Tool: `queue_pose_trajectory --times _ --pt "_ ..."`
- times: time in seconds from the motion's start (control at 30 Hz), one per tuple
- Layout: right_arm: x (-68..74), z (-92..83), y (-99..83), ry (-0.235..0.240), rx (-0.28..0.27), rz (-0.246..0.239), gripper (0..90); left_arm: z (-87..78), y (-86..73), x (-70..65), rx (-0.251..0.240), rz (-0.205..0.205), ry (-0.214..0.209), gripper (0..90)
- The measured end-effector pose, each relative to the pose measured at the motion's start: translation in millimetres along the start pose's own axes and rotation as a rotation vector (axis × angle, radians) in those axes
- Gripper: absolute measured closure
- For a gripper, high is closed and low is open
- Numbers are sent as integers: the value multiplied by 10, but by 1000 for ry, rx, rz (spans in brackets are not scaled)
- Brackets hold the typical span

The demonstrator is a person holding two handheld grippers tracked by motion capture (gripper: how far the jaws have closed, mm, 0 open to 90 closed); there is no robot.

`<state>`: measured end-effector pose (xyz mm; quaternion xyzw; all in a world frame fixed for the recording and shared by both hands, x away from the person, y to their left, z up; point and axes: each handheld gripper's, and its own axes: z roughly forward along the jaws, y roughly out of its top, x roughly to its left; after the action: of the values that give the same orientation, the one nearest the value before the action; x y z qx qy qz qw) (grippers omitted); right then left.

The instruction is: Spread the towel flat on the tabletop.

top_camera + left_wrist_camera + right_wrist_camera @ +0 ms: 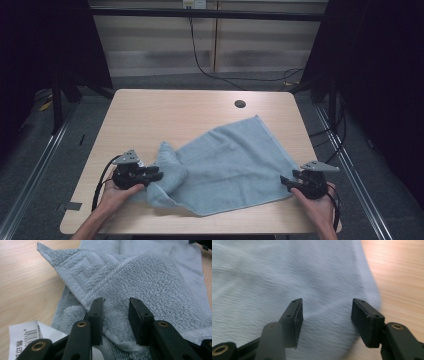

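Observation:
A light blue towel (235,155) lies spread across the wooden table (165,110), its near-left corner folded over and rumpled. My left gripper (159,175) rests at that rumpled corner, and in the left gripper view its jaws (116,302) stand apart over the towel (155,282), with cloth lying between them and neither pad visibly pressing on it. A white barcode label (27,337) sticks out beside the left jaw. My right gripper (284,180) is at the towel's near-right corner. In the blurred right gripper view it (327,301) is open wide above the towel's (287,272) edge.
A round cable hole (240,104) sits in the table near its far edge. Bare wood lies beyond the towel at the far left and along the front edge. A black cable (200,60) runs down the wall behind, and dark frame posts stand at both sides.

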<state>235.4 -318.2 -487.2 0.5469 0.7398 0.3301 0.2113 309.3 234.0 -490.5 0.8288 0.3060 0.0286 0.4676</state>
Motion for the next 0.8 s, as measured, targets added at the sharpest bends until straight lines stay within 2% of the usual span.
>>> queue_pose_trajectory --times 0.03,0.07,0.17,0.2,0.27,0.4,0.47,0.5,0.53,0.57,0.7,0.8 --pt "-22 25 -11 -12 10 -7 442 -26 -26 -6 -6 -8 -4 649" --pt "-33 53 -19 -11 27 -11 488 -49 -49 -10 -9 -13 -6 649" --pt "0 146 -1 -18 50 -43 698 -95 -94 -30 -20 -23 -6 649" --pt "9 163 24 -10 43 -49 803 -103 -97 -36 -19 -20 -4 648" --pt "29 175 100 -1 18 -59 900 -110 -90 -53 -27 -19 7 648" --pt "83 124 326 56 -83 -64 900 -110 -78 -63 -29 -14 10 645" --pt "113 113 411 63 -101 -54 900 -114 -80 -64 -29 -17 10 644" --pt "111 110 424 76 -107 -49 821 -116 -82 -68 -30 -14 9 643" --pt "107 123 419 84 -86 -48 740 -118 -84 -68 -31 -13 10 642" --pt "104 128 388 58 -66 -58 703 -121 -86 -63 -29 -11 8 641" --pt "-15 100 190 24 -26 -18 551 -126 -87 -64 -30 -15 10 639" --pt "-119 -22 72 15 -39 24 492 -124 -89 -62 -31 -19 10 635"
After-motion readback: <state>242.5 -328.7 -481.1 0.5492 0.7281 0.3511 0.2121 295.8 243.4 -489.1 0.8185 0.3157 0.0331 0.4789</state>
